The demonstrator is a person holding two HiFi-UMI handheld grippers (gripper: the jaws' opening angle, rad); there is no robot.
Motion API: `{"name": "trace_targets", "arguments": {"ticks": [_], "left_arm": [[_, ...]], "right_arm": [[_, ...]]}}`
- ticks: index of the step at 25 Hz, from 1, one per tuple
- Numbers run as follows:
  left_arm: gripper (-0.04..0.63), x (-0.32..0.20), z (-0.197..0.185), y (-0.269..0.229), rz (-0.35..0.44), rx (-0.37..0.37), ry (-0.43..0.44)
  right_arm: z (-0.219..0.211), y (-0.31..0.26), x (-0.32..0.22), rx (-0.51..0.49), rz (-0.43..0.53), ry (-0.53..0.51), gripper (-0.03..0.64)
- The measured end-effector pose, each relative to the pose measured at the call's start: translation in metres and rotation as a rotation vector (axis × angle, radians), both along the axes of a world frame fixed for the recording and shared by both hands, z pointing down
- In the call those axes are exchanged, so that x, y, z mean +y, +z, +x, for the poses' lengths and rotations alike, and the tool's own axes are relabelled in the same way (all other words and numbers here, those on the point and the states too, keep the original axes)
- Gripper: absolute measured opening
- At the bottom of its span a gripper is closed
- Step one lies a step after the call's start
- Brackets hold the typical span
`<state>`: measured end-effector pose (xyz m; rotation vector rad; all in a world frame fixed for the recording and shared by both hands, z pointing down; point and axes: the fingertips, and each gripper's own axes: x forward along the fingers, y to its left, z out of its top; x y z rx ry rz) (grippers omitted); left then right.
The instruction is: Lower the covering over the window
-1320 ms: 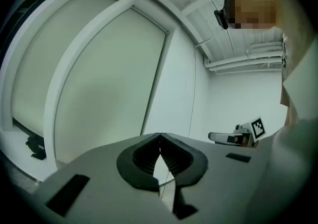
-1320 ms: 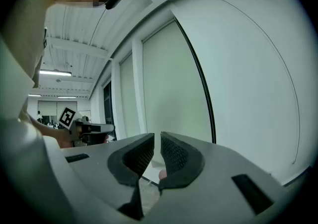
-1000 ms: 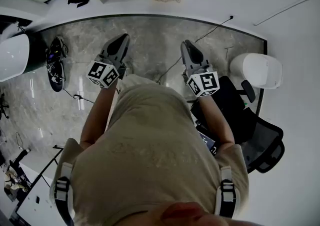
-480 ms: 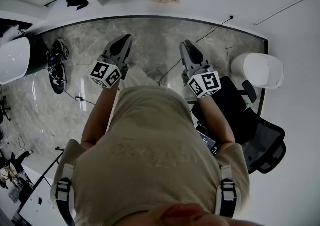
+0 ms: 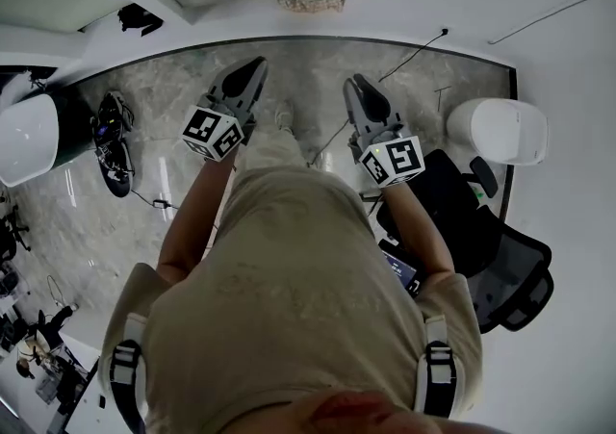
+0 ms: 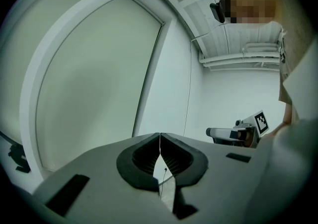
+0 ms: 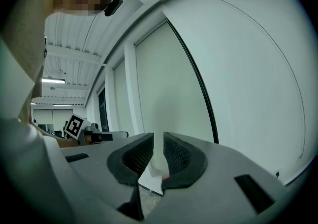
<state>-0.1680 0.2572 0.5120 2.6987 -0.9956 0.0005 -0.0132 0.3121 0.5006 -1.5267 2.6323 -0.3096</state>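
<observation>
The window covering is a pale roller blind that fills the white window frame ahead; in the right gripper view the blind is bordered by a dark frame strip. A thin cord runs down the white wall just right of the window. My left gripper is held level toward the blind, shut with its pads touching and nothing between them. My right gripper also points level at the window, its jaws a narrow gap apart and empty. In the head view, left gripper and right gripper reach forward over the marble floor.
A black office chair and a white rounded bin stand to my right. On the left are a white rounded object and a black device with cables. A cable trails across the floor toward the wall.
Both grippers have moved forward toward the window, the left one further. The jaws look the same as before.
</observation>
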Motion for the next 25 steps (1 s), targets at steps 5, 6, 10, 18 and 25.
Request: {"name": "trace_targets", "arguments": {"ticks": [5,6,10,18,25], "left_arm": [[0.017,-0.05,0.002,-0.001,-0.009,0.0,0.03],[0.017,-0.058,0.003,-0.002,-0.008,0.0,0.036],[0.017,-0.095,-0.004,-0.001,-0.009,0.004,0.055],[0.017,-0.16,-0.024,0.007,-0.023,0.025,0.091],[0.017,-0.193,-0.027,0.021,-0.024,0.029,0.129]], "right_arm": [[0.007,-0.009,-0.048,-0.003,0.016,0.039,0.048],[0.008,-0.011,-0.056,-0.004,0.022,0.047,0.048],[0.001,-0.017,-0.094,-0.009,0.04,0.068,0.048],[-0.018,-0.015,-0.156,0.022,0.034,0.104,0.048],[-0.026,-0.008,-0.183,0.036,0.048,0.136,0.048]]}}
